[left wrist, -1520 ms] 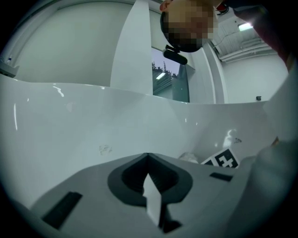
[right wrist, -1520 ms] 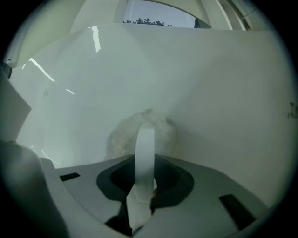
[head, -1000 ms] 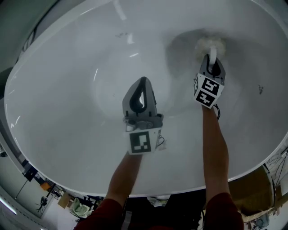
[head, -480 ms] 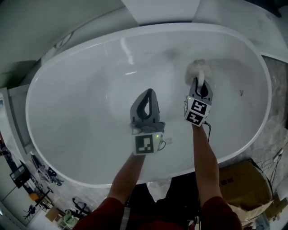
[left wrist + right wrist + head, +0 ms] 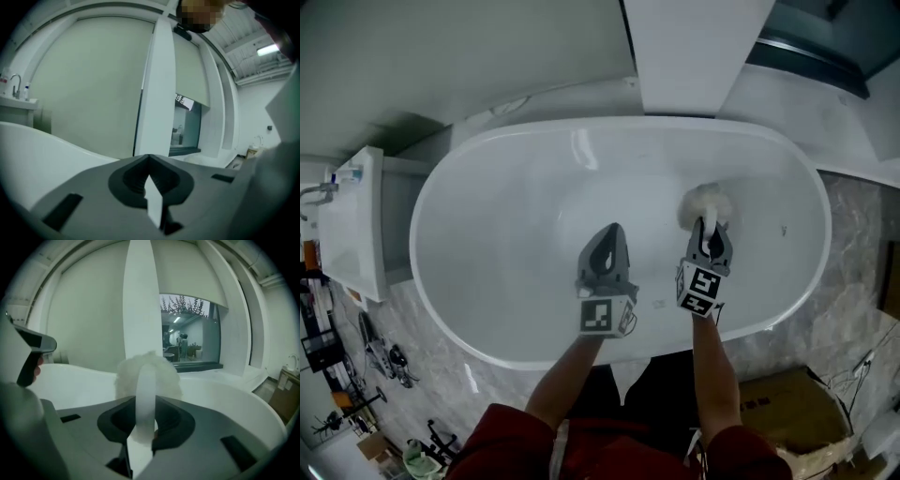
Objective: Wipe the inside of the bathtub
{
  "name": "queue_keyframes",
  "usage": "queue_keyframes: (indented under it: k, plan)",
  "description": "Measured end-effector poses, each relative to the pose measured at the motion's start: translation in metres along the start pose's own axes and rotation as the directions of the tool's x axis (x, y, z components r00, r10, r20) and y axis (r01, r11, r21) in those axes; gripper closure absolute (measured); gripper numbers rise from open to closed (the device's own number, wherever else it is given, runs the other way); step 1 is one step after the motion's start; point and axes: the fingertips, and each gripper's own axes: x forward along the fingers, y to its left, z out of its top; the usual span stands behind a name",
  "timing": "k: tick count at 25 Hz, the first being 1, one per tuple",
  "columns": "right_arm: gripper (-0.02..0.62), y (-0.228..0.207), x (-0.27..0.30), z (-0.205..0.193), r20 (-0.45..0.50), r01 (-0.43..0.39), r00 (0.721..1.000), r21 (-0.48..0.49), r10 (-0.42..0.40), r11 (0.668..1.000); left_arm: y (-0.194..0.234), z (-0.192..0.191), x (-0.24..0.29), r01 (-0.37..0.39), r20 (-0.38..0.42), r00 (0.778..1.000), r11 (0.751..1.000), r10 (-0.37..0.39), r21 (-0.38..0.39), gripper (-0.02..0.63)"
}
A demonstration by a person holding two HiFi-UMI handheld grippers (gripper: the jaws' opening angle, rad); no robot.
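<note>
Your right gripper (image 5: 706,230) clamps the fluffy brush (image 5: 703,202), your left gripper (image 5: 608,232) is pinched shut, empty. Both hover above the bathtub (image 5: 497,244) — looks spotless, so probably near done.

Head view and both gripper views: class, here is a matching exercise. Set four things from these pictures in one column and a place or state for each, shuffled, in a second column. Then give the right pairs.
Things
1. left tongs
2. right tongs
3. fluffy wiper
4. cardboard box

Place or state
A. outside the bathtub, to the person's right
B. shut, with nothing between them
C. shut on a white handle
D. a white tuft at the handle's far end, over the inside of the bathtub

Pairs: 1-B, 2-C, 3-D, 4-A.
</note>
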Motion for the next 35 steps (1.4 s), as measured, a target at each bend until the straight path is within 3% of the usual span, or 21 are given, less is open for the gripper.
queue_keyframes:
  k: [6,12,15,19,23,30,35]
  plan:
    - [0.502,0.029,-0.074,0.078,0.059,-0.090,0.994,-0.041,0.092,0.995,-0.012,0.061,-0.046,-0.004,0.021,1.000,1.000,0.004,-0.009,0.592]
    - [0.502,0.058,-0.146,0.137,0.138,-0.055,0.989,-0.040,0.060,0.998,-0.001,0.137,-0.103,0.050,0.126,0.991,0.999,-0.048,-0.011,0.592]
    - [0.502,0.080,-0.186,0.150,0.168,-0.033,0.985,-0.025,0.036,0.999,0.018,0.160,-0.144,0.045,0.152,0.987,0.999,-0.046,0.010,0.592]
    - [0.502,0.118,-0.234,0.156,0.185,-0.062,0.981,-0.008,0.063,0.998,0.046,0.187,-0.203,0.038,0.208,0.978,0.999,-0.036,-0.009,0.592]
    - [0.502,0.162,-0.283,0.158,0.205,-0.105,0.972,-0.038,0.111,0.994,0.072,0.202,-0.262,-0.010,0.245,0.969,1.000,0.006,0.014,0.592]
    - [0.502,0.233,-0.349,0.179,0.264,-0.163,0.945,-0.131,0.193,0.978,0.113,0.227,-0.326,-0.020,0.286,0.958,0.996,-0.007,0.091,0.592]
    - [0.502,0.254,-0.389,0.189,0.271,-0.151,0.942,-0.185,0.198,0.971,0.126,0.229,-0.355,-0.014,0.289,0.957,0.999,-0.001,0.049,0.592]
